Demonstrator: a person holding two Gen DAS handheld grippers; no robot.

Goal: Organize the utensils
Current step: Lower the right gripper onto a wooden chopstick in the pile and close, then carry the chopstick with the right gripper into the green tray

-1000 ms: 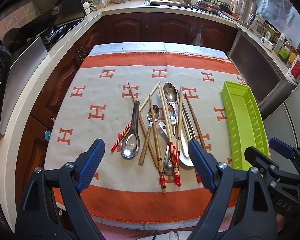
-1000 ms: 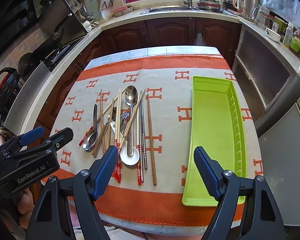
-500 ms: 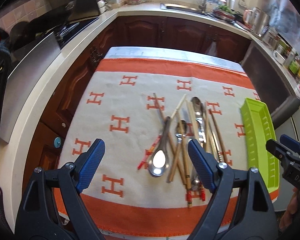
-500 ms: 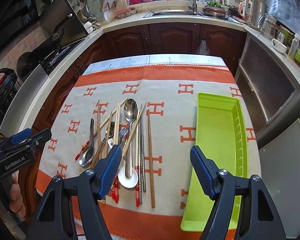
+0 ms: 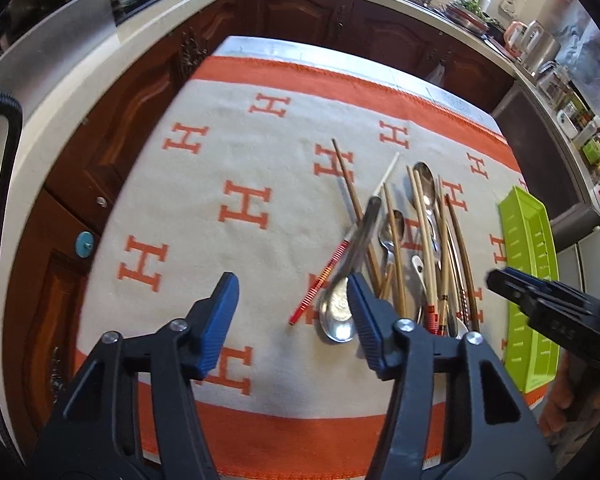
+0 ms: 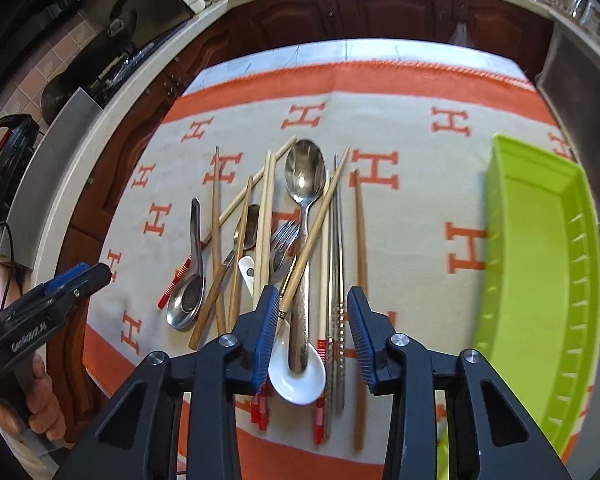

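Observation:
A pile of utensils lies on the orange-and-cream cloth [image 5: 228, 152]: wooden chopsticks [image 6: 360, 240], steel chopsticks [image 6: 336, 280], a fork [image 6: 282, 240], a large steel spoon [image 6: 305, 172], a white ceramic spoon [image 6: 298, 380] and a short steel spoon [image 5: 338, 312]. My right gripper [image 6: 314, 312] hovers above the pile's near end, its jaws closing; the large spoon's handle and the steel chopsticks show between its fingers, with no pad pressing on them. My left gripper [image 5: 292, 308] hangs just left of the short steel spoon, jaws closing over bare cloth.
A lime green tray [image 6: 540, 260] lies empty along the cloth's right side. Dark wooden cabinets [image 5: 300, 12] and a pale counter ring the table. A hand [image 6: 40, 404] holds the left gripper's handle at the left edge of the right wrist view.
Both grippers have come down and forward toward the pile. Their jaws have narrowed, the right more than the left. The utensils and the tray lie as before.

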